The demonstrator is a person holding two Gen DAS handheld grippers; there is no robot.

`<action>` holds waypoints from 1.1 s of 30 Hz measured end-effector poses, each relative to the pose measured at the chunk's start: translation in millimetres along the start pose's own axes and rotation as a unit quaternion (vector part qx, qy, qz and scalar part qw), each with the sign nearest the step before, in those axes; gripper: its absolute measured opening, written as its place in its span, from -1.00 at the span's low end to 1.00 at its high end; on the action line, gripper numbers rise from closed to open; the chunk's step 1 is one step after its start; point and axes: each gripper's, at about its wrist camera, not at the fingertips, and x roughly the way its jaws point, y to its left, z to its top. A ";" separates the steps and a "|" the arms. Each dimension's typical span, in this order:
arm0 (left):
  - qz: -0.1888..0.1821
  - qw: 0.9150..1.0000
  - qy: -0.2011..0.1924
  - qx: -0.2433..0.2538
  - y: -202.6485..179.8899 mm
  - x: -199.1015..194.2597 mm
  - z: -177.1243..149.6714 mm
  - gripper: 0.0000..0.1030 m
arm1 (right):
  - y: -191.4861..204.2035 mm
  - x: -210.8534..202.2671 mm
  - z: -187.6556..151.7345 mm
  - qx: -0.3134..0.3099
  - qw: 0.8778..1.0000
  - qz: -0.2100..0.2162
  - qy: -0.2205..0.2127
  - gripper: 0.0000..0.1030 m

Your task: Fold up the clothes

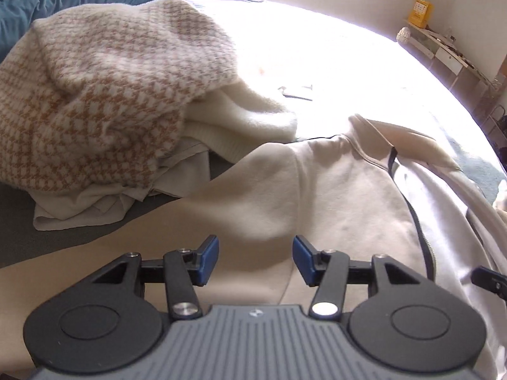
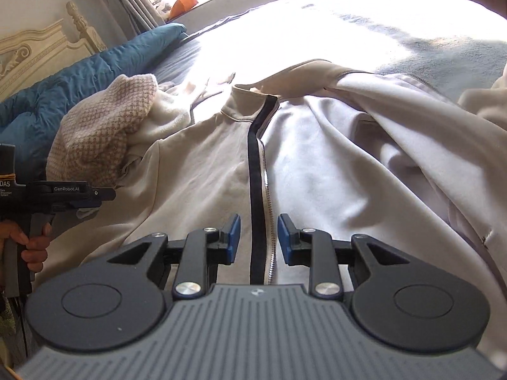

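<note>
A cream zip-up jacket (image 2: pixel 196 171) lies spread on the bed, front up, its black-edged zipper (image 2: pixel 257 196) running toward the collar. It also shows in the left wrist view (image 1: pixel 332 196). My right gripper (image 2: pixel 258 236) is open, its jaws straddling the zipper low over the jacket's front. My left gripper (image 1: pixel 256 259) is open and empty above the jacket's left sleeve and shoulder area. The left gripper also shows at the left edge of the right wrist view (image 2: pixel 92 204), held by a hand.
A pile of clothes topped by a tan-and-white houndstooth knit (image 1: pixel 95 95) and a cream sweater (image 1: pixel 247 117) sits left of the jacket. A blue duvet (image 2: pixel 79 85) lies by the headboard. The far bed (image 2: pixel 364 25) is in bright sunlight. A desk (image 1: pixel 443 47) stands by the wall.
</note>
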 end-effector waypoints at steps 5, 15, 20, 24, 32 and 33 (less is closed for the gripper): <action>-0.028 0.998 0.004 0.055 -74.4 25.9 -6.1 0.03 | -19.0 47.8 45.6 0.016 0.999 0.031 -0.007 -0.52; 0.020 0.997 0.011 0.071 -112.9 64.2 -34.4 0.07 | -48.2 118.4 109.2 0.058 0.991 0.117 0.010 -0.45; 0.019 0.997 0.001 0.073 -112.4 63.0 -39.2 0.11 | -67.3 156.3 124.2 0.066 0.990 0.122 0.017 -0.18; 0.015 0.997 -0.005 0.075 -111.4 68.0 -38.3 0.14 | -70.1 177.1 125.0 0.069 0.988 0.136 0.029 -0.16; 0.013 0.996 -0.007 0.085 -110.4 68.8 -37.1 0.18 | -39.0 151.8 130.1 -0.045 0.995 0.066 -0.055 -1.00; 0.012 0.996 -0.007 0.087 -110.1 68.9 -37.0 0.18 | -35.1 152.3 130.5 -0.063 0.995 0.052 -0.059 -1.00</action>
